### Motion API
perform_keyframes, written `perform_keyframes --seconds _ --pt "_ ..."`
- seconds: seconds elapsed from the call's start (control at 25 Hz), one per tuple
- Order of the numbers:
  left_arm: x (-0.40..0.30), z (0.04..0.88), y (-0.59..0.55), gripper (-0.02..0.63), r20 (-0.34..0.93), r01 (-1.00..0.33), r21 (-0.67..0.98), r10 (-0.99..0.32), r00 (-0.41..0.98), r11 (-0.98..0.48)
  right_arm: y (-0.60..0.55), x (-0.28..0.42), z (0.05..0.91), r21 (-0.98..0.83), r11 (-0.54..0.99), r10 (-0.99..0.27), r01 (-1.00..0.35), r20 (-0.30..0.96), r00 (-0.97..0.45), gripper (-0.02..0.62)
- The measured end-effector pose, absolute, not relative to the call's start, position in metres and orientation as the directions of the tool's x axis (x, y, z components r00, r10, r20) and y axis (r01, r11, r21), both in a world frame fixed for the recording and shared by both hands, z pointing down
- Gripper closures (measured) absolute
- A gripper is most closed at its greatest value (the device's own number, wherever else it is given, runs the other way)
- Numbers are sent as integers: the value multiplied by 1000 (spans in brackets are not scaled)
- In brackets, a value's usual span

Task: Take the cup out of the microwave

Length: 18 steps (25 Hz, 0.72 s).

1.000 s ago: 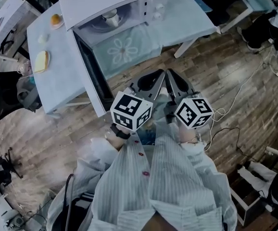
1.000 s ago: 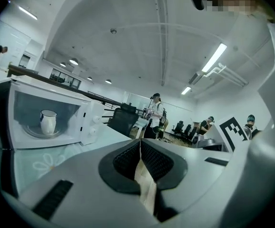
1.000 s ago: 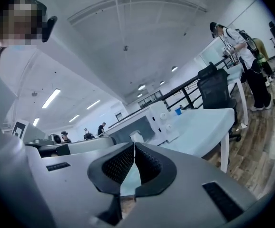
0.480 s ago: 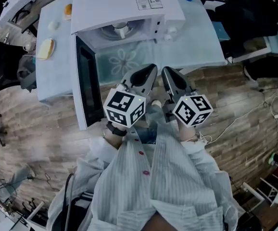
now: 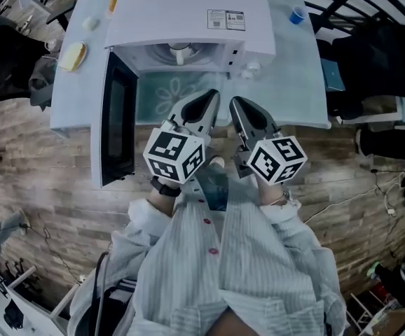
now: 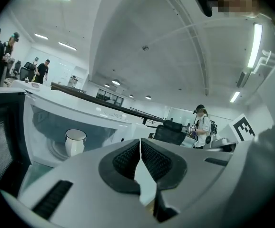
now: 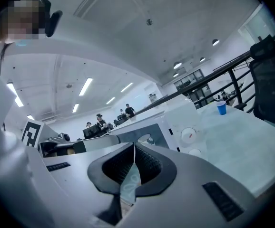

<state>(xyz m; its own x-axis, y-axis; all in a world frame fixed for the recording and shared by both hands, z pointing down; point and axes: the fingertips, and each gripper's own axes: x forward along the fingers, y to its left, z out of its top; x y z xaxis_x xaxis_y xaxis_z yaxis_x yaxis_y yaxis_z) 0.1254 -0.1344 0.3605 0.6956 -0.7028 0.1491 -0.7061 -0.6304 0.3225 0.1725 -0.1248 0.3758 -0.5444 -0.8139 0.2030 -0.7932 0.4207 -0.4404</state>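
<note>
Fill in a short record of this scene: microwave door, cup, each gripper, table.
Door: white microwave, door swung open at left
Cup: white cup with dark rim, upright inside the microwave
Left gripper: shut, empty, outside the microwave
Right gripper: shut, empty
Table: pale tabletop, small blue cup on it

In the head view, the microwave (image 5: pixel 188 12) roof hid most of the cup (image 5: pixel 180 50); only its rim showed. Print on the roof label (image 5: pixel 225 19) was too small to read.
</note>
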Motion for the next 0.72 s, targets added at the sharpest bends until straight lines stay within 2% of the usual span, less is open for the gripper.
perform_keyframes --seconds 0.72 --pt "94 361 -198 589 180 -771 306 -761 623 -559 -185 134 372 -457 490 -759 -742 196 -622 560"
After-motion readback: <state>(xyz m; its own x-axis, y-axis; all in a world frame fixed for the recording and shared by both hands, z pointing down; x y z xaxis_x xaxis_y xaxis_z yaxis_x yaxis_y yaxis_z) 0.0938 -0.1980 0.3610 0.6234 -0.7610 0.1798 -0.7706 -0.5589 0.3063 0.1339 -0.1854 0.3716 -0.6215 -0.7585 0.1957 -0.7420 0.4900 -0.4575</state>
